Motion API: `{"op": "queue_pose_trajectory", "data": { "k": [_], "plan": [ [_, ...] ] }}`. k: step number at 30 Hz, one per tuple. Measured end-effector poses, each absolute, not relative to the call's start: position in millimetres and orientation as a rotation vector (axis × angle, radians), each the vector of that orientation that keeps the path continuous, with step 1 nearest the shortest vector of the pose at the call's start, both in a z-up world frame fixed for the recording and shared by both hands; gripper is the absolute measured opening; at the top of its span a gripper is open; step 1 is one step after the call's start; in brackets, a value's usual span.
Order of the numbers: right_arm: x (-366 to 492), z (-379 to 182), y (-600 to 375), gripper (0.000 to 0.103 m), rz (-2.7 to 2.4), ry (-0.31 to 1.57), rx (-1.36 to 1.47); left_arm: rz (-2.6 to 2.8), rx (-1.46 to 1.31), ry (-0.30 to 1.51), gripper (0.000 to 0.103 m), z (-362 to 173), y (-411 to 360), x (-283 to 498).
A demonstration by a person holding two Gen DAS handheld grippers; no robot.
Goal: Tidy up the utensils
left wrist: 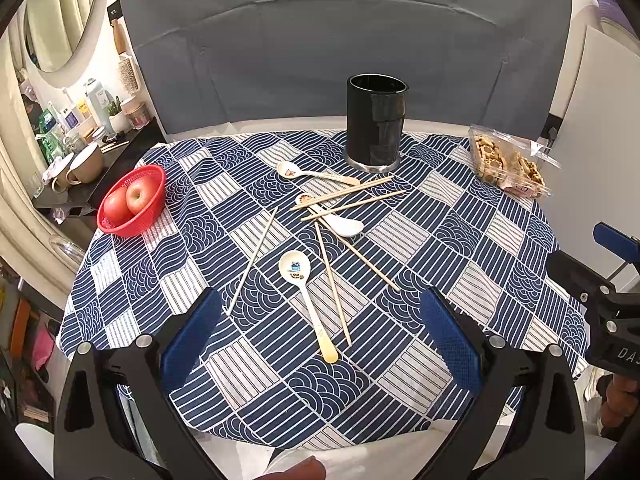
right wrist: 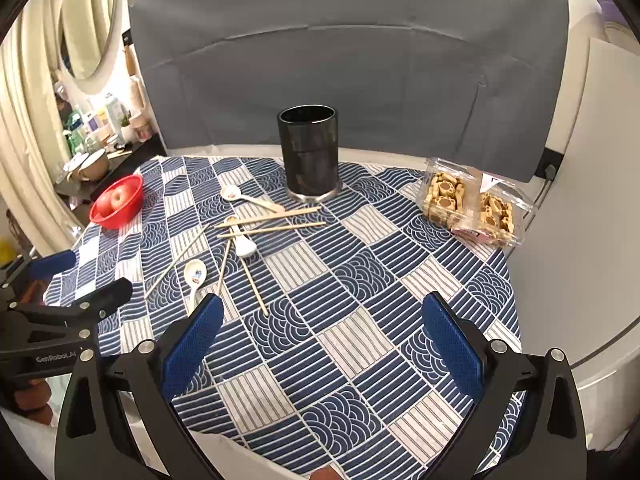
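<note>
A: Setting?
B: A round surface (left wrist: pixel 500 240) under a blue-and-white patterned cloth, with a grey backdrop panel (left wrist: pixel 340 60) behind it and a cluttered shelf (left wrist: pixel 80 148) at far left, its contents too small to itemise.

A: Task items?
B: Black cylindrical holder (left wrist: pixel 376 122), upright at the far side of the surface; the inside is dark and cannot be read. Just in front of it lies a loose scatter: wooden chopsticks (left wrist: pixel 344 192), several crossing one another, and three white spoons. Far spoon (left wrist: pixel 316 173) near the holder's base. Middle spoon (left wrist: pixel 340 222) partly under the crossed chopsticks. Near spoon (left wrist: pixel 308 300) with a printed bowl, handle pointing toward the camera; in the right wrist view its handle is cut off behind the claw's finger.

A: Claws?
B: Left claw (left wrist: pixel 320 336) spread wide, nothing between the blue pads, hovering at the near edge. Right claw (right wrist: pixel 326 340) likewise wide and unloaded; from the left wrist view only its side shows at the frame's right edge.

A: Other stock?
B: Red basket (left wrist: pixel 132 200) with two apples (left wrist: pixel 132 198) at left; clear cookie box (right wrist: pixel 476 208) at right, label illegible.
</note>
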State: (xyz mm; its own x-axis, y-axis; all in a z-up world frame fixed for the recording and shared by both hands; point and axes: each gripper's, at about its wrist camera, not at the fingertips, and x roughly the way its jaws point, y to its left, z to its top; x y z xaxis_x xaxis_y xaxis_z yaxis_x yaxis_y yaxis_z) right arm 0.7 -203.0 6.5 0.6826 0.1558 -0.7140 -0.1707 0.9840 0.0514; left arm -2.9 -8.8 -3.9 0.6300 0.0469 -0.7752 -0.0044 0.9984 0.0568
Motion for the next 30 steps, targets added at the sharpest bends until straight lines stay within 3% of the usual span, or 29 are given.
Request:
{"op": "queue_pose_trajectory", "data": {
  "k": [30],
  "plan": [
    [25,2,-174,0.095,0.239,0.831,-0.147,0.104,-0.023,0.991,0.097,-21,31,19]
  ]
}}
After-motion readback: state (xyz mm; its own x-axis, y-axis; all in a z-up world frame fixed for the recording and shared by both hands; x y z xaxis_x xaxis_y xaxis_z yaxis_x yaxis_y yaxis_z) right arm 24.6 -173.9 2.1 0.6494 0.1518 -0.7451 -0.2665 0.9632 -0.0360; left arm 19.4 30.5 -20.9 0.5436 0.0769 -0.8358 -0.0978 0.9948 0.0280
